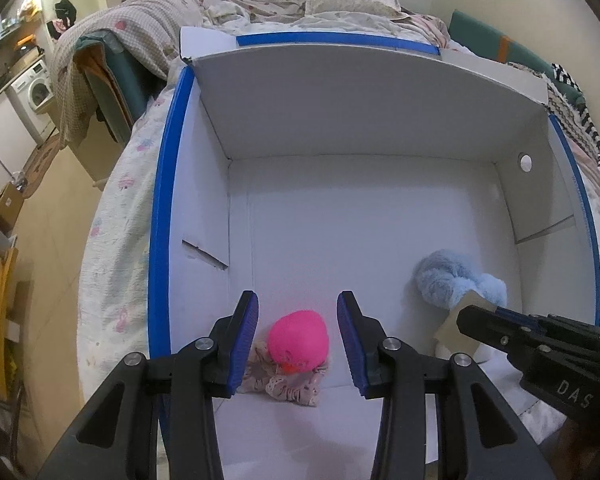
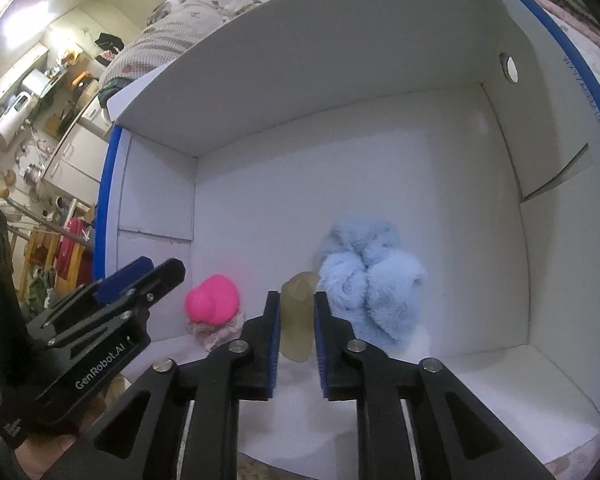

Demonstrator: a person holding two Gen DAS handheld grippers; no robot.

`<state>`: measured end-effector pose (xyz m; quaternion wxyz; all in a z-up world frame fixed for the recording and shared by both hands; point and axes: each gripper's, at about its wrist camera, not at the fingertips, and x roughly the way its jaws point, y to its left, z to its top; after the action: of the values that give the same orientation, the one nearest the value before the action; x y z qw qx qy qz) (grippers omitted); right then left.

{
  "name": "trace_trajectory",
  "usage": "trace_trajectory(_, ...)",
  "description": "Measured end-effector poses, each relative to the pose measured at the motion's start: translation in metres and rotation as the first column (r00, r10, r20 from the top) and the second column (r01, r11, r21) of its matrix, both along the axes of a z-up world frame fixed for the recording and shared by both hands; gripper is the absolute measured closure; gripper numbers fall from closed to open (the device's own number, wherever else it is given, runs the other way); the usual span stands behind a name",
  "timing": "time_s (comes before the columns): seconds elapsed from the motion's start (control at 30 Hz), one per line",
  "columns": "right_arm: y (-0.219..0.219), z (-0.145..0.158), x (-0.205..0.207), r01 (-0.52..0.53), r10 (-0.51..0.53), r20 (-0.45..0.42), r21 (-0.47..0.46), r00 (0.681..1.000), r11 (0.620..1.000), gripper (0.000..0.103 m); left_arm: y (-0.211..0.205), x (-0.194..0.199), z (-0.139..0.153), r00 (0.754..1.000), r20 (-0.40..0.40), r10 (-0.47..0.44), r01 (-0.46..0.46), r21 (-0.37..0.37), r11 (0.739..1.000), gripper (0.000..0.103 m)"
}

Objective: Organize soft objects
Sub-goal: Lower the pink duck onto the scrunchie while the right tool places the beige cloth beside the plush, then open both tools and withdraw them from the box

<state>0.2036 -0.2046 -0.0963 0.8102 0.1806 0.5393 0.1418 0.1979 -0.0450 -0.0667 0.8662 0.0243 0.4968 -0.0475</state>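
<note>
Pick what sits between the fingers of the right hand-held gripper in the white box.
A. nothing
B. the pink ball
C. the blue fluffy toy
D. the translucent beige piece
D: in the right wrist view the beige piece stands between the fingers of the right hand-held gripper, with the blue toy beside it on the right and the pink ball off to the left.

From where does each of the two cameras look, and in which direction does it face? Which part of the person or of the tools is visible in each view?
Left wrist: sits on the left gripper, looks down into the white box at the pink toy; the right gripper enters at right.
Right wrist: sits on the right gripper, faces the beige piece and the blue plush; the left gripper shows at left.
Shared: box, pink toy, blue plush, beige piece.
</note>
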Motion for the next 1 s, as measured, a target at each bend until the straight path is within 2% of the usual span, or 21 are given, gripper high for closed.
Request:
trace_trajectory(0.13,-0.001,0.003,0.0,0.009,-0.009,0.012,0.0,1.0,1.0,0.08,0.0,-0.001,0.001,1.0,0.006,0.0,0.0,0.011,1.0,0.065)
trace_trajectory(0.2,-0.001,0.004,0.0,0.012,-0.012,0.018,-0.008,1.0,1.0,0.074,-0.001,-0.002,0.001,1.0,0.008,-0.003,0.003,0.014,1.0,0.063)
trace_trajectory(0.3,-0.001,0.006,-0.001,0.017,-0.017,0.026,-0.012,1.0,1.0,0.072,-0.001,-0.004,0.003,1.0,0.017,-0.005,0.004,0.017,1.0,0.059)
trace_trajectory(0.33,-0.001,0.007,-0.001,0.021,-0.02,0.029,-0.014,0.999,1.0,0.067,-0.002,-0.004,0.004,1.0,0.021,-0.006,0.006,0.018,1.0,0.058)
trace_trajectory(0.43,-0.004,0.01,-0.001,0.047,-0.047,0.044,-0.001,0.998,0.999,0.025,-0.002,-0.007,0.008,0.999,0.04,-0.015,0.014,0.014,1.0,0.046)
trace_trajectory(0.53,-0.006,0.013,0.001,0.07,-0.07,0.051,0.006,0.996,0.998,0.023,-0.003,-0.009,0.012,0.998,0.057,-0.013,0.013,0.015,1.0,0.041)
trace_trajectory(0.7,-0.007,0.008,0.002,0.086,-0.085,0.031,-0.006,0.996,0.996,0.022,-0.002,-0.008,0.013,0.999,0.052,-0.009,0.009,0.019,1.0,0.04)
trace_trajectory(1.0,0.0,0.01,0.001,0.054,-0.053,0.034,-0.029,0.998,0.998,0.022,-0.003,-0.011,0.018,0.998,0.06,-0.002,0.0,0.019,1.0,0.04)
